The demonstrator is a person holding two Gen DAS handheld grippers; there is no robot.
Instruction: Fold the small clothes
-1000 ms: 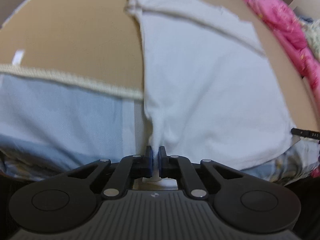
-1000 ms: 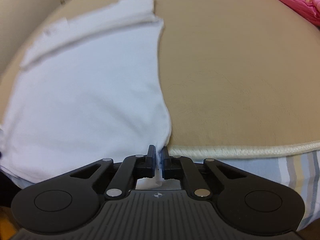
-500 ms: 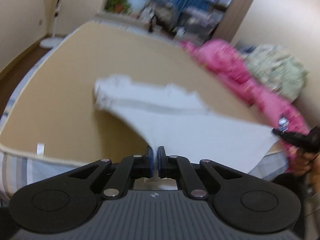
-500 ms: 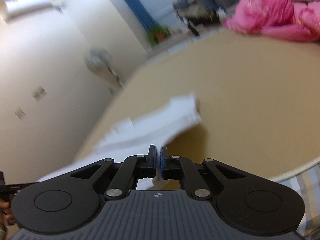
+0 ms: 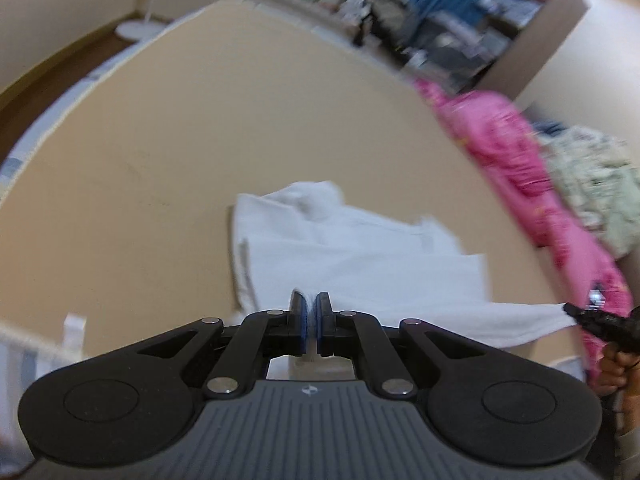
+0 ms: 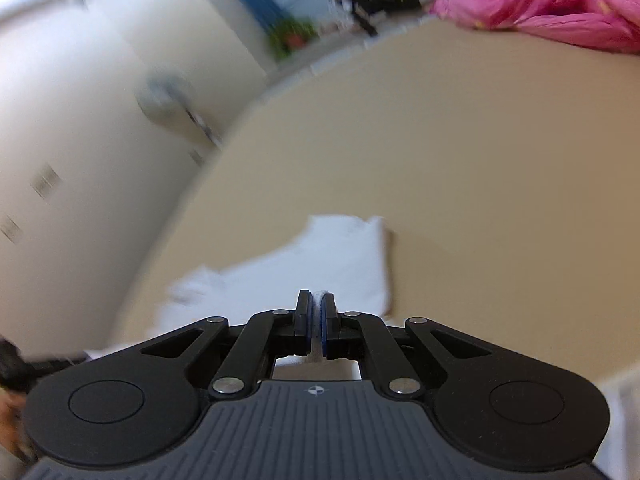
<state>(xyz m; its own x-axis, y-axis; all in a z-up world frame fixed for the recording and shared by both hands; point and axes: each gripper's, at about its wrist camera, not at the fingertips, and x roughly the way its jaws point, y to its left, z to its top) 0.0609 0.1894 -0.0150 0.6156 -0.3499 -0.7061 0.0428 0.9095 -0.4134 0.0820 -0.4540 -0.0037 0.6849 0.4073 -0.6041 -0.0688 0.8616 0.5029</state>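
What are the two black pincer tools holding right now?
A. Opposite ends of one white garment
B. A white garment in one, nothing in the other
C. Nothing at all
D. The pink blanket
A: the left gripper and the right gripper each pinch white cloth, and the white garment stretches across to the right gripper's tip at the edge of the left view.

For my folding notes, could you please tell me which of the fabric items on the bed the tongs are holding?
The white garment: both the left tongs and right tongs pinch its near edge, while the pink bedding and floral fabric lie untouched behind.
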